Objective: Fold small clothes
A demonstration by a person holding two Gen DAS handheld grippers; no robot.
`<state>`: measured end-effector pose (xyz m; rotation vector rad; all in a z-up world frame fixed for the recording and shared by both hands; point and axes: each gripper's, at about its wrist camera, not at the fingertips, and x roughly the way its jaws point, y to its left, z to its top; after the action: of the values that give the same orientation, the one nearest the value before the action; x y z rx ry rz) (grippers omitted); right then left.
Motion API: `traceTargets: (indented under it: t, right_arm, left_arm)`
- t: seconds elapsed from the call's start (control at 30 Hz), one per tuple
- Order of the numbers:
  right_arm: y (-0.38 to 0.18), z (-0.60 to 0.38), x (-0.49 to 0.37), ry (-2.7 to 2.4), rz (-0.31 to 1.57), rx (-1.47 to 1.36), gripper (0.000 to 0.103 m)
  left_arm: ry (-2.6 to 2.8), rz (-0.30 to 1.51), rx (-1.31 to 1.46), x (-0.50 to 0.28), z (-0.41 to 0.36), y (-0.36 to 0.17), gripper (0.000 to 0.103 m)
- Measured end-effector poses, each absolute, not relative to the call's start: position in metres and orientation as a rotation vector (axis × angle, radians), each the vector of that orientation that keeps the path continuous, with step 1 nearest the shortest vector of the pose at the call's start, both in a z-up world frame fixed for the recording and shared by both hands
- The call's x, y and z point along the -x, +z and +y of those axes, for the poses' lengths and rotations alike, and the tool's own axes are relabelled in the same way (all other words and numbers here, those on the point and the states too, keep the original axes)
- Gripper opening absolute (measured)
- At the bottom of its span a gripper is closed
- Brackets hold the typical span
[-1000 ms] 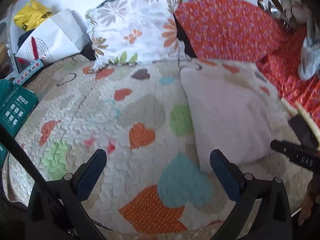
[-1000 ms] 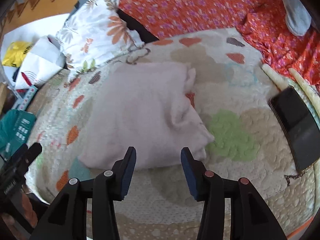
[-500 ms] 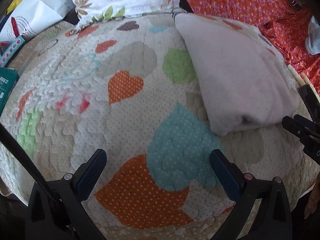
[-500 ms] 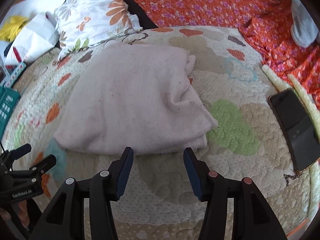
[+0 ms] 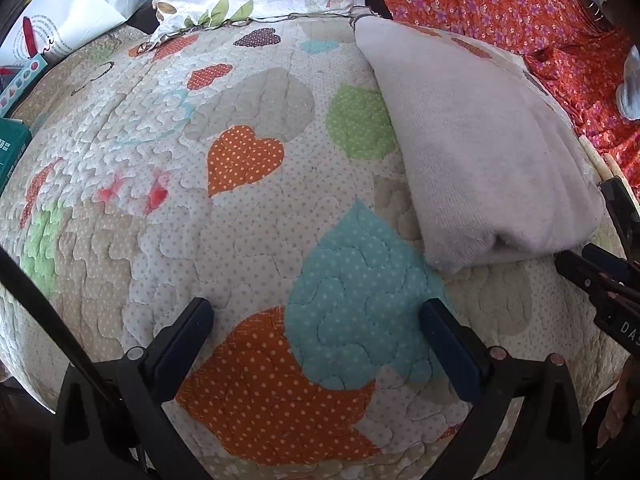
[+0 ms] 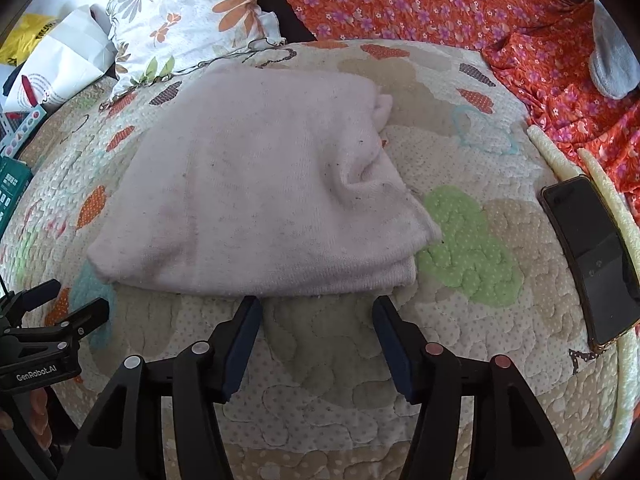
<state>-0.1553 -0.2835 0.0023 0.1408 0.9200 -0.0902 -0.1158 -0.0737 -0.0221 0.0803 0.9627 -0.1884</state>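
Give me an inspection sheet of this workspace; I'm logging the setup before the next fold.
Surface: heart-patterned quilt on a bed, lumpy, no bare hard top.
Job's things: one pale pink garment, already folded into a block, lying flat on the quilt.
Clutter: black phone at the quilt's right edge; floral pillow; white paper bag; yellow bag; teal box; grey cloth on the orange floral sheet.
Grippers: left gripper open over bare quilt; right gripper open, fingers just short of the garment's near edge, holding nothing.
Cables: thin black line across the left view's lower left corner.
Surroundings: nothing seen beyond the bedding.
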Motion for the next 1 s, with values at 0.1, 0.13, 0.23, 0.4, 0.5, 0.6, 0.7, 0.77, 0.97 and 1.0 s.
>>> traceTargets:
  t: [0.1, 0.13, 0.23, 0.4, 0.5, 0.6, 0.7, 0.77, 0.97, 1.0]
  right_arm:
    - [0.0014, -0.2796, 0.1538, -0.096, 0.920, -0.113, 0.067]
    - [0.0012, -0.2789, 0.1535, -0.097, 0.919, -0.108, 0.068]
    - [0.0004, -0.2780, 0.1521, -0.100, 0.919, -0.101, 0.069]
    - [-0.0002, -0.2783, 0.1509, -0.102, 0.919, -0.102, 0.070]
    - [-0.0001, -0.2782, 0.1508, -0.105, 0.917, -0.101, 0.070]
    - [0.0000, -0.2791, 0.1510, -0.109, 0.915, -0.101, 0.070]
    - [0.0003, -0.2787, 0.1520, -0.120, 0.912, -0.095, 0.070]
    - [0.0005, -0.2781, 0.1530, -0.128, 0.909, -0.086, 0.070]
    - [0.0014, -0.2758, 0.1539, -0.140, 0.901, -0.055, 0.070]
    - [0.0019, -0.2749, 0.1543, -0.145, 0.898, -0.048, 0.070]
  left_arm:
    - [-0.189, 0.967, -0.078, 0.1155, -0.0732, -0.0222, 0.103]
    - [-0.188, 0.968, -0.075, 0.1153, -0.0730, -0.0222, 0.103]
    - [-0.186, 0.968, -0.071, 0.1155, -0.0729, -0.0225, 0.103]
    - [-0.179, 0.960, -0.061, 0.1171, -0.0728, -0.0229, 0.103]
    - [-0.179, 0.961, -0.053, 0.1168, -0.0722, -0.0230, 0.103]
    - [-0.177, 0.967, -0.048, 0.1163, -0.0722, -0.0230, 0.103]
    - [-0.176, 0.977, -0.045, 0.1162, -0.0719, -0.0234, 0.103]
    - [-0.175, 0.987, -0.043, 0.1161, -0.0717, -0.0236, 0.103]
    - [-0.177, 0.989, -0.044, 0.1161, -0.0715, -0.0236, 0.103]
    - [-0.177, 0.988, -0.044, 0.1163, -0.0715, -0.0235, 0.103]
